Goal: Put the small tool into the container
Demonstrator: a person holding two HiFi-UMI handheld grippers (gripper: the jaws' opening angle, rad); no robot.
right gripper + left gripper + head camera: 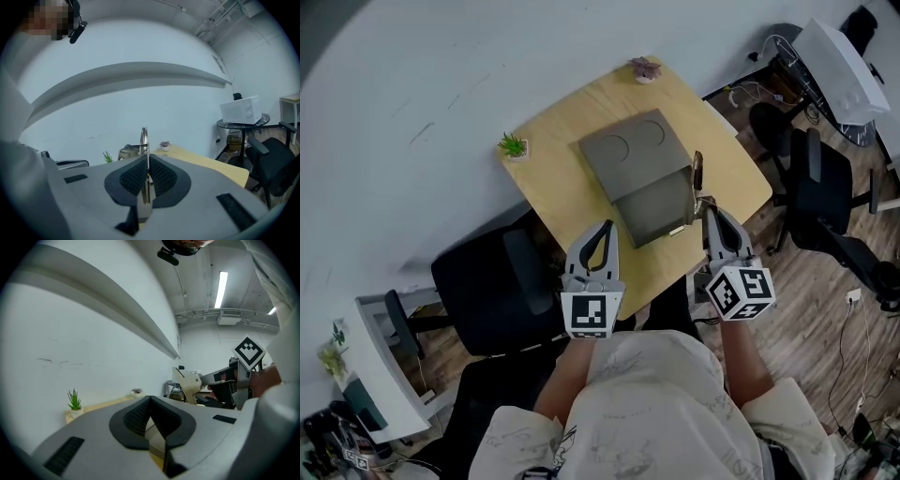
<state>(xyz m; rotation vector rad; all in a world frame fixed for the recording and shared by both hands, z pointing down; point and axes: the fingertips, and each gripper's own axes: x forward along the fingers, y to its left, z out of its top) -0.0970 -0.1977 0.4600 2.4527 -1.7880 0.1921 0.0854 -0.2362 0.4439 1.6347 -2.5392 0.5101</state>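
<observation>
A grey container (639, 173) lies in the middle of the light wooden table (558, 178), its far half marked with two rings; in the right gripper view only its top (125, 151) shows. My right gripper (705, 204) hovers over the table's near right corner, just right of the container. It is shut (146, 159) on a small flat metal tool (697, 176), which stands up between the pads (144, 136). The tool (190, 383) shows from the side in the left gripper view. My left gripper (605, 227) is at the table's near edge, shut (150, 399) with nothing in it.
Two small potted plants stand on the table, one at the left corner (514, 145) and one at the far corner (645, 67). A black office chair (487, 286) is at the left, another (816, 187) at the right. A white appliance (240, 110) sits on a round stand.
</observation>
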